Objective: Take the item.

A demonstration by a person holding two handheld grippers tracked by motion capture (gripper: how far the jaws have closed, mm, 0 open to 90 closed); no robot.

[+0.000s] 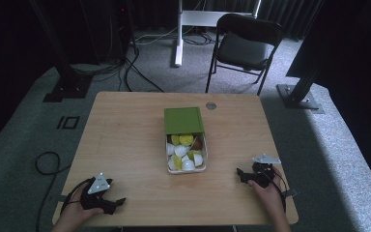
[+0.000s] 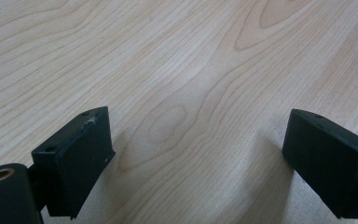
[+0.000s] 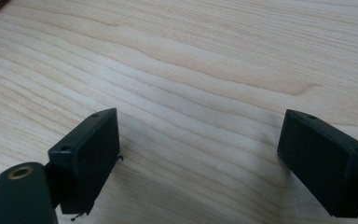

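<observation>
We see pale rectangular box [image 1: 187,166] at centre of light wooden table [image 1: 125,135], holding heap of white and yellow rounded pieces [image 1: 185,153], one brownish. Green flat lid [image 1: 183,120] covers box's far half, slid back. We cannot make out what pieces are; those under lid hidden. Left hand-held black gripper [image 1: 118,201] rests near front-left edge, jaws spread wide, nothing between. Right hand-held black gripper [image 1: 240,174] near front-right, jaws likewise apart over bare wood. Both well apart from box.

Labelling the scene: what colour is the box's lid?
Green; the lid shows best in the high view.
</observation>
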